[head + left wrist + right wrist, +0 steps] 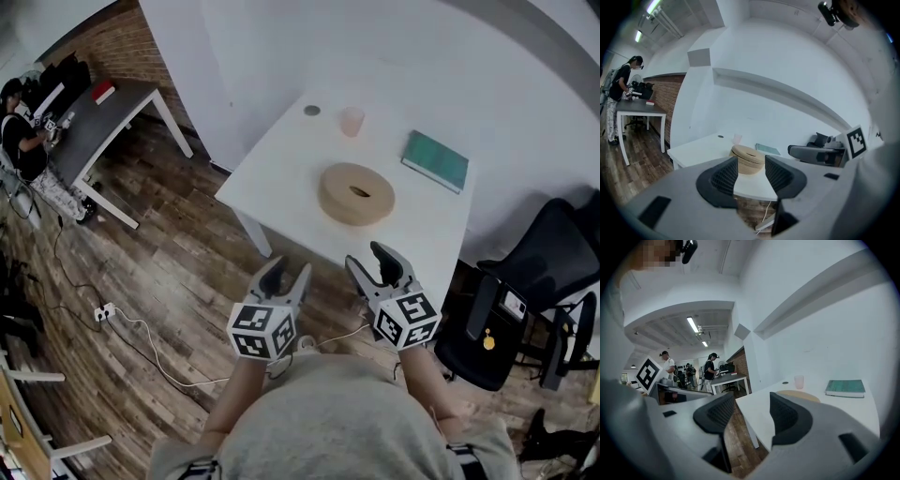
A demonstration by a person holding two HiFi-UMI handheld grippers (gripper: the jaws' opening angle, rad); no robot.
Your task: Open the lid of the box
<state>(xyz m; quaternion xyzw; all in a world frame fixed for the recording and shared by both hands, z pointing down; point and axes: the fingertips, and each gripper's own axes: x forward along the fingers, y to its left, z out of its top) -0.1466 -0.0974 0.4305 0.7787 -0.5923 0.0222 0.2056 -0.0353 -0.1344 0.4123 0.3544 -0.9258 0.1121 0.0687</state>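
Note:
A round tan wooden box (356,193) with a slotted lid lies closed in the middle of the white table (281,169). My left gripper (286,275) hangs open in front of the table's near edge, with nothing between its jaws. My right gripper (376,262) is also open and empty, at the near edge. In the left gripper view the box (748,159) shows beyond the open jaws (751,169). In the right gripper view the lid (799,395) peeks past the right finger (787,418), well ahead of the gripper (749,413).
A green book (436,160), a pink cup (352,121) and a small grey disc (312,111) lie on the table's far side. A black office chair (525,300) stands right. A cable and power strip (103,311) lie on the wooden floor left. A person works at a grey desk (103,117) far left.

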